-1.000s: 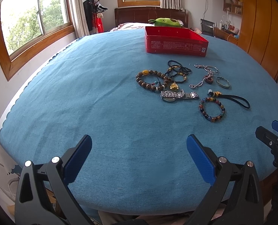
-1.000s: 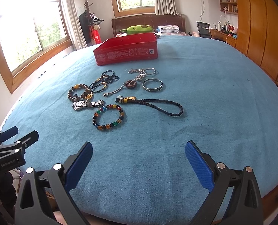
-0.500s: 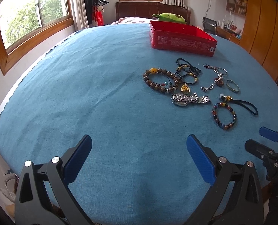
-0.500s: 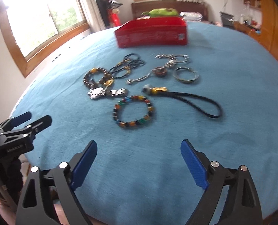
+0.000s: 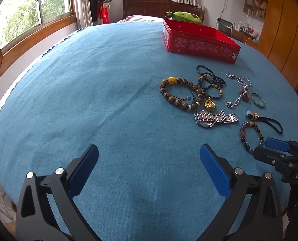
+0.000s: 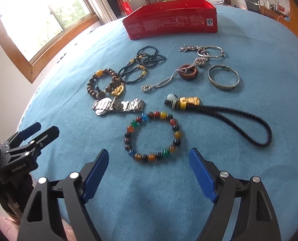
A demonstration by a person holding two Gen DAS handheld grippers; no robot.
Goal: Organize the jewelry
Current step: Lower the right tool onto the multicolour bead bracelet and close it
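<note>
Jewelry lies on a blue cloth. A multicolored bead bracelet (image 6: pixel 153 136) sits just ahead of my open right gripper (image 6: pixel 149 158); it also shows in the left wrist view (image 5: pixel 251 133). Beyond it lie a steel watch (image 6: pixel 118 105), a black braided cord with a gold charm (image 6: pixel 239 120), a brown bead bracelet (image 6: pixel 102 83), black bead strands (image 6: pixel 146 60), a silver chain with a brown ring (image 6: pixel 187 73) and a silver bangle (image 6: pixel 223 78). An open red tin box (image 6: pixel 171 23) stands behind them. My left gripper (image 5: pixel 149 160) is open and empty over bare cloth, left of the jewelry.
The cloth covers a round table (image 5: pixel 68 80) whose edge curves away at left and front. A green plush toy (image 5: pixel 185 17) lies behind the red box. Windows are on the left, wooden cabinets on the right.
My right gripper has moved forward and down toward the multicolored bracelet, which now lies close in front of its fingers. My left gripper has shifted slightly forward.
</note>
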